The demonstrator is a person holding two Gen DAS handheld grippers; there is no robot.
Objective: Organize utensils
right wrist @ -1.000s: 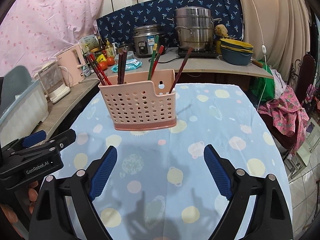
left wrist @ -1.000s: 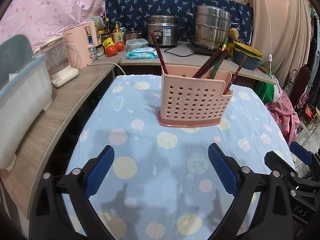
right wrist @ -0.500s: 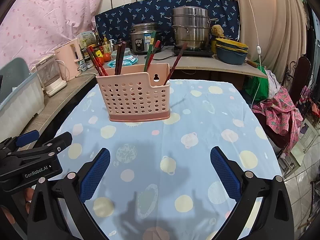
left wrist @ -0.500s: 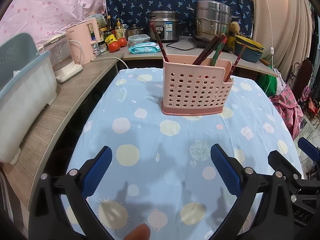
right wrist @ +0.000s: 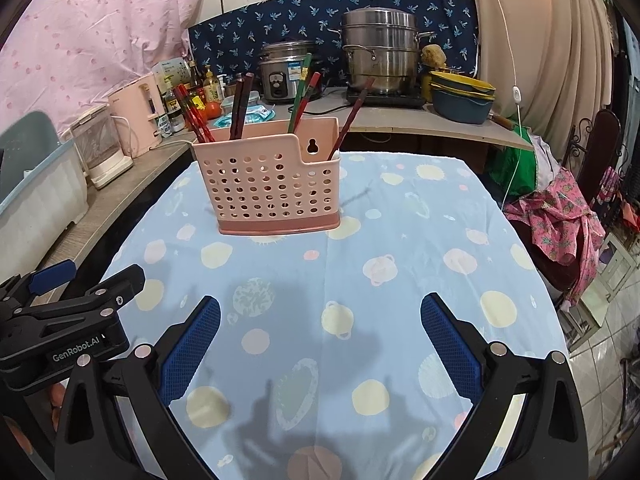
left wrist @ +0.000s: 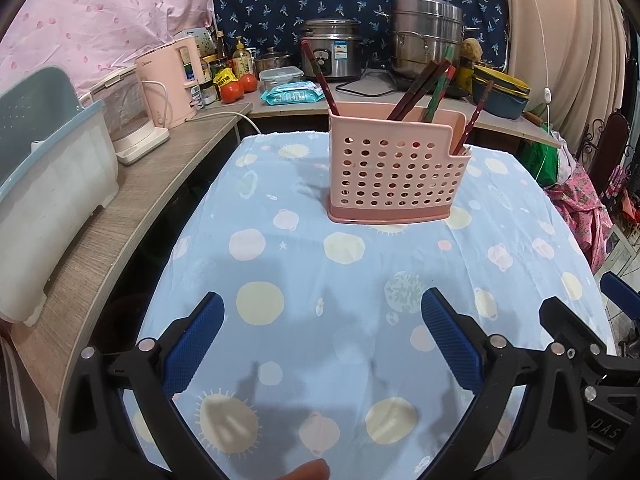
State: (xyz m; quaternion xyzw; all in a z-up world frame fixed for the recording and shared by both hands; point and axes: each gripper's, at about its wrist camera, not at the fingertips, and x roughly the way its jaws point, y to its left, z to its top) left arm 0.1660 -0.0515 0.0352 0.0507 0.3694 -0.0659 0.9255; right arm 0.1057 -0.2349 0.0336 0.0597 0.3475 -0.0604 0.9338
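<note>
A pink perforated utensil holder point(left wrist: 396, 176) stands upright on the blue dotted tablecloth point(left wrist: 320, 280), with several red, brown and green chopsticks point(left wrist: 416, 92) standing in it. It also shows in the right wrist view point(right wrist: 272, 196) with its chopsticks point(right wrist: 302, 98). My left gripper point(left wrist: 322, 340) is open and empty, well short of the holder. My right gripper point(right wrist: 320, 340) is open and empty, also near the table's front. The left gripper's body point(right wrist: 68, 320) shows at the left of the right wrist view.
A wooden counter point(left wrist: 120, 208) runs along the left with a white bin point(left wrist: 44, 200) and a pink kettle point(left wrist: 168, 80). At the back stand a rice cooker point(left wrist: 332, 54), a steel steamer pot point(left wrist: 426, 36) and stacked bowls point(left wrist: 500, 92). Pink cloth point(right wrist: 560, 216) lies right.
Both grippers have drawn back and risen slightly from the holder, which now looks a little farther and lower. The jaws stay open. The holder and chopsticks have not moved.
</note>
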